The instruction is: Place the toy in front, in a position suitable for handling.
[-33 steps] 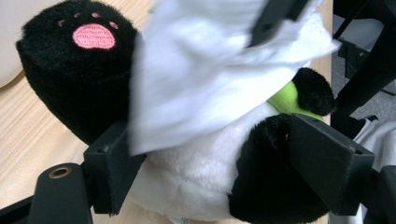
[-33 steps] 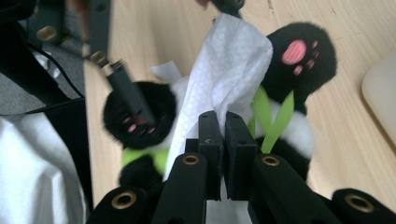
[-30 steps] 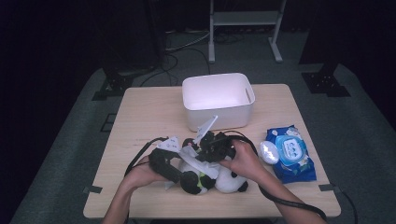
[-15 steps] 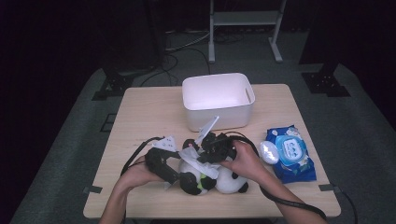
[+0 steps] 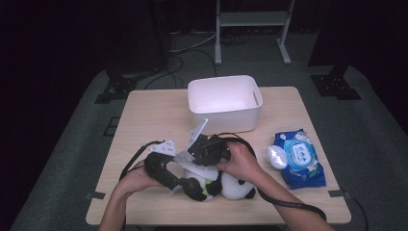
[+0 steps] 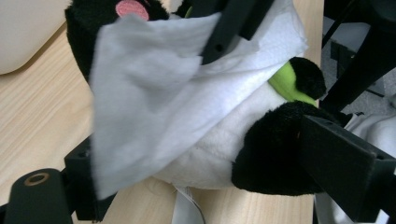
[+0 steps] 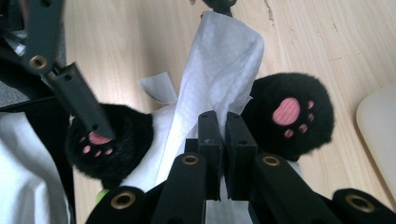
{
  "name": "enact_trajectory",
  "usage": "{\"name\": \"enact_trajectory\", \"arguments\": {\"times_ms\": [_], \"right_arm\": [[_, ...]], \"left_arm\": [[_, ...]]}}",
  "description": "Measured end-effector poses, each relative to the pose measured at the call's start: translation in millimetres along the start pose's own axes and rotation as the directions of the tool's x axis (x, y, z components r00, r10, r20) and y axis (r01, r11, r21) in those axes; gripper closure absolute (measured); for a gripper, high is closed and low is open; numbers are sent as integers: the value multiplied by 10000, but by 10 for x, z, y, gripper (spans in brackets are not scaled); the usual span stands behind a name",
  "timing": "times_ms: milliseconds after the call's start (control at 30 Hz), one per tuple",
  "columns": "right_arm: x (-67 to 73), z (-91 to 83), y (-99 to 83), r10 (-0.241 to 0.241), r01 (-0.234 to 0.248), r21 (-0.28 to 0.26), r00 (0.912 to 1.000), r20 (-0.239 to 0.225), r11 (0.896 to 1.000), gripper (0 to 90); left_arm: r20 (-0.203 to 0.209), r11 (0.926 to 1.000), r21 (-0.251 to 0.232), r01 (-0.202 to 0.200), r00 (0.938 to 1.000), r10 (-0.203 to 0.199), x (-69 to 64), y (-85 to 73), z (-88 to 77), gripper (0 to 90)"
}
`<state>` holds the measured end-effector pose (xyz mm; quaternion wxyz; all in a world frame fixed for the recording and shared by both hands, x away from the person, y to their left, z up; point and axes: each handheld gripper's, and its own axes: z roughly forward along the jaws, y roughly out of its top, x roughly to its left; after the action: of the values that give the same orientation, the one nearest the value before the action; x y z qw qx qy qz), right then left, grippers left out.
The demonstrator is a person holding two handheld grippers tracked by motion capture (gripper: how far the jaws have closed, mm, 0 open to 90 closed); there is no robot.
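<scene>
A black-and-white panda plush [image 5: 235, 188] lies near the table's front edge. My left gripper [image 5: 177, 186] comes in from the left. The plush [image 6: 219, 149] fills the gap between its wide-set jaws, which have just been opening, and the right jaw still presses on a black limb. My right gripper [image 5: 204, 161] reaches over the plush from above, shut on a white wipe [image 5: 190, 159]. In the right gripper view its jaws [image 7: 226, 126] pinch the wipe [image 7: 219, 60] between two black paws with pink pads [image 7: 289, 116]. The wipe [image 6: 154, 93] drapes over the plush's belly.
A white plastic bin [image 5: 223, 115] stands behind the hands at the table's middle. A blue pack of wet wipes [image 5: 300, 159] lies at the right. Bare wood [image 5: 149, 120] stretches to the left of the bin. Cables trail from both grippers.
The right gripper with the wipe has shifted slightly over the plush. The left hand has stayed where it was.
</scene>
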<state>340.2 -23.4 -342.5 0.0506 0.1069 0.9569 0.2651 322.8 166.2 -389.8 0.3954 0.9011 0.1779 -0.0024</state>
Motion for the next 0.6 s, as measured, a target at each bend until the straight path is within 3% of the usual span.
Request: {"name": "enact_trajectory", "arguments": {"times_ms": [133,267,400,600], "right_arm": [[-28,85,43,-61,64,312,10000,-72,9995,859],[18,156,19,-56,76,311,9979,-643,9995,859],[74,161,16,97,-21,428,9841,-1773,9991,848],[153,187,-7,109,107,872,9698,-2437,9961,852]], "left_arm": [[-217,10000,32,10,9998,-9,-1,4,6,99],[-428,9995,298,-78,9990,91,-9,3,28,85],[-587,9996,275,-32,9983,48,-11,17,27,79],[-377,9984,488,-302,9988,320,-67,37,66,79]]}}
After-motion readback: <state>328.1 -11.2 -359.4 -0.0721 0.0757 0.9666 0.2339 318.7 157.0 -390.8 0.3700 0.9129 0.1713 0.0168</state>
